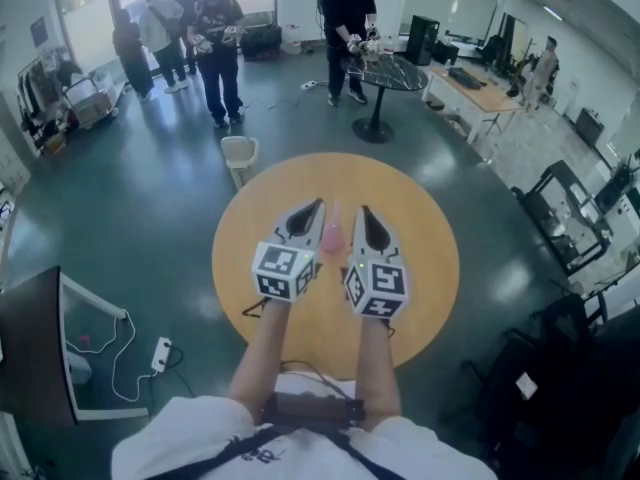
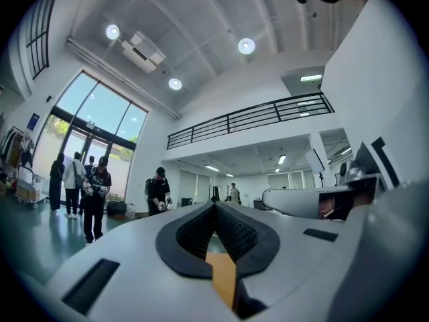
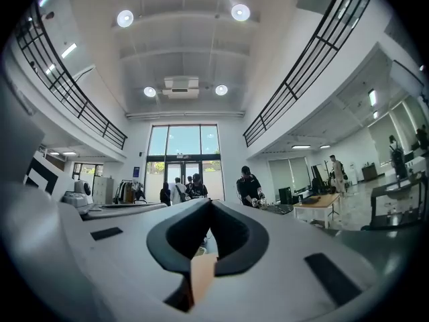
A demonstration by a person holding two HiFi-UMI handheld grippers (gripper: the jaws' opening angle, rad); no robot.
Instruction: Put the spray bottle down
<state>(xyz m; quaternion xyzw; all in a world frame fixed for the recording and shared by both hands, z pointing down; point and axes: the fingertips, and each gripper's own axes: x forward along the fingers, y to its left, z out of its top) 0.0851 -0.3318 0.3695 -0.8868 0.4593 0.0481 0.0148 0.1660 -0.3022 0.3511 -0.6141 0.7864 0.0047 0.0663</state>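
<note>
Head view: both grippers were over the round table (image 1: pixel 420 218).
Left gripper (image 1: pixel 316 211) and right gripper (image 1: pixel 365 213) each had jaws together, holding nothing; the pink spray bottle (image 1: pixel 333 233) sat between them.

The pink bottle (image 1: pixel 334 230) is blurred, too small to tell its shape, and partly hidden between the left claw (image 1: pixel 319 204) and right claw (image 1: pixel 362 211). In both gripper views the claws hide most of the desk (image 1: pixel 420 218). The near edge cuts off the person (image 1: pixel 300 446).
</note>
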